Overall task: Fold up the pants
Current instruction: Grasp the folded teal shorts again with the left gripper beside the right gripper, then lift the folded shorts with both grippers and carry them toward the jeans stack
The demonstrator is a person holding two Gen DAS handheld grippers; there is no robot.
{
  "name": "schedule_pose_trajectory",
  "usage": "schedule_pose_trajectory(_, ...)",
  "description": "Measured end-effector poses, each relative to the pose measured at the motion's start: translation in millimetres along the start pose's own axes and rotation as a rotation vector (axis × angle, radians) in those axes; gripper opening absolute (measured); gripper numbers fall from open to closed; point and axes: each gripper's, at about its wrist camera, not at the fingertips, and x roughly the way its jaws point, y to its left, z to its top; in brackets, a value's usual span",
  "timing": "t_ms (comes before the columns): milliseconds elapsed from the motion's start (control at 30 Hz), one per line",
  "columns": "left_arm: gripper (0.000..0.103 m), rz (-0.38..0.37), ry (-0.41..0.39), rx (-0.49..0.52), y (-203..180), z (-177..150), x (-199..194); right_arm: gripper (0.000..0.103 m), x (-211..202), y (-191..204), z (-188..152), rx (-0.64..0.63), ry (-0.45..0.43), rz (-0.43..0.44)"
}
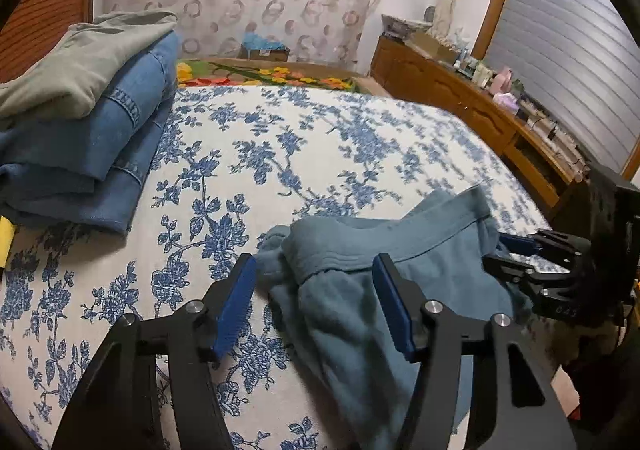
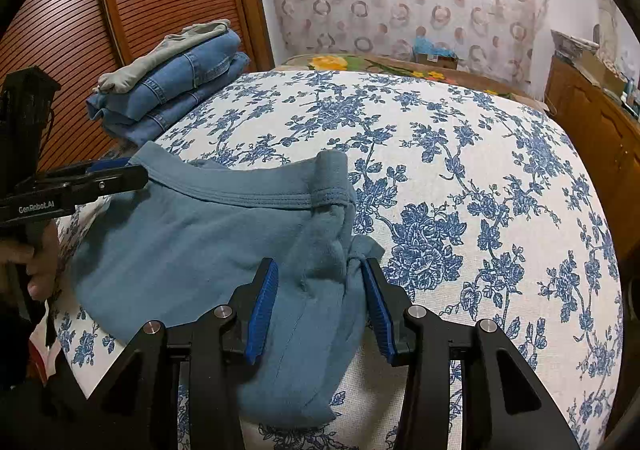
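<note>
Teal blue pants (image 1: 420,242) (image 2: 192,242) lie crumpled on the flowered bedcover (image 1: 280,153) (image 2: 480,153), waistband towards the far side. My left gripper (image 1: 314,262) straddles the bunched waistband corner; its left pad (image 1: 236,302) stands clear of the cloth, so it is open. From the right wrist view the left gripper (image 2: 140,171) reaches that corner side-on, with a hand (image 2: 24,262) on its handle. My right gripper (image 2: 320,264) stands over the opposite bunched edge, jaws apart, cloth lying loose between the pads. The right gripper (image 1: 496,252) appears side-on in the left wrist view.
Folded blue jeans (image 1: 100,137) (image 2: 180,85) with a grey-green garment (image 1: 80,61) (image 2: 160,53) on top are stacked at the bed's far left. A wooden dresser (image 1: 460,89) (image 2: 592,121) with clutter runs along the right. A louvred wooden door (image 2: 80,9) stands behind the stack.
</note>
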Motion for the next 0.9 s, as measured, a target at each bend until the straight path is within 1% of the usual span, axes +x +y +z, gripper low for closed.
schedule_pose_trajectory(100,0.062,0.013,0.016,-0.009,2,-1,5,0.046,0,0,0,0.001,0.000,0.003)
schedule_pose_trajectory(200,0.062,0.006,0.036,-0.027,7,-3,14,0.046,0,0,0,0.001,0.001,0.008)
schedule_pose_trajectory(233,0.062,0.005,0.032,-0.025,7,-2,14,0.046,0,0,1,-0.002,0.002,0.009)
schedule_pose_trajectory(300,0.062,0.007,0.039,-0.017,6,-1,15,0.044,1,1,1,-0.001,0.002,0.008)
schedule_pose_trajectory(367,0.062,0.006,0.038,-0.011,4,-1,15,0.039,1,1,1,-0.004,0.001,0.016)
schedule_pose_trajectory(467,0.061,-0.013,0.035,-0.008,1,-2,15,0.035,2,2,1,-0.013,0.002,0.023)
schedule_pose_trajectory(500,0.052,-0.025,0.034,-0.010,1,-2,15,0.035,2,2,1,-0.014,0.002,0.023)
schedule_pose_trajectory(533,0.050,-0.047,0.036,-0.015,1,-2,15,0.035,2,2,1,-0.013,0.002,0.024)
schedule_pose_trajectory(567,0.048,-0.053,0.034,-0.020,1,-2,16,0.035,2,2,1,-0.012,0.002,0.024)
schedule_pose_trajectory(600,0.041,-0.056,0.033,-0.023,1,-2,15,0.035,2,1,1,-0.010,0.002,0.026)
schedule_pose_trajectory(633,0.038,-0.067,0.032,-0.023,0,-2,15,0.035,2,1,1,-0.010,0.002,0.026)
schedule_pose_trajectory(700,0.028,-0.065,0.021,-0.020,-2,-1,11,0.035,2,2,1,-0.010,0.002,0.025)
schedule_pose_trajectory(733,0.026,-0.066,0.014,-0.016,-4,-1,9,0.035,2,2,1,-0.010,0.002,0.025)
schedule_pose_trajectory(800,0.024,-0.067,-0.004,-0.012,-7,-2,3,0.030,2,2,1,-0.009,0.002,0.030)
schedule_pose_trajectory(900,0.024,-0.066,-0.025,-0.002,-14,-1,-7,0.027,2,2,0,-0.008,0.001,0.040)
